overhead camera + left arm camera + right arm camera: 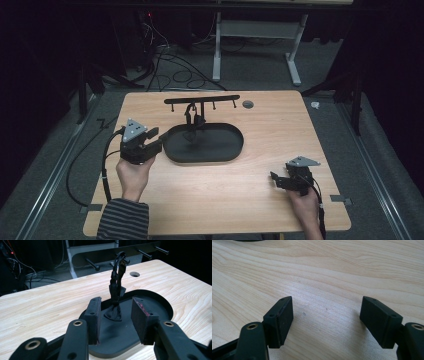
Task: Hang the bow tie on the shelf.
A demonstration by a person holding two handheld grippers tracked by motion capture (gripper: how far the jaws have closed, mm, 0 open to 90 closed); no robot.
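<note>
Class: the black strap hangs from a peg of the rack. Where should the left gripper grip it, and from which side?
Grip the strap mid-length, from the tray's near side: it hangs upright, already centred between the left gripper's open jaws.

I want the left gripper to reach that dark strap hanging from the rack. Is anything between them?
Nothing visible: the left gripper, jaws open, faces the strap directly, with just the bare black tray beneath.

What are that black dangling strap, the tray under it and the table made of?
The strap looks like soft cloth or woven cord: it hangs limp from a peg and bunches at the bottom. The tray looks like matte black plastic or coated metal, smooth without shine. The table shows pale wood grain, perhaps laminate.
</note>
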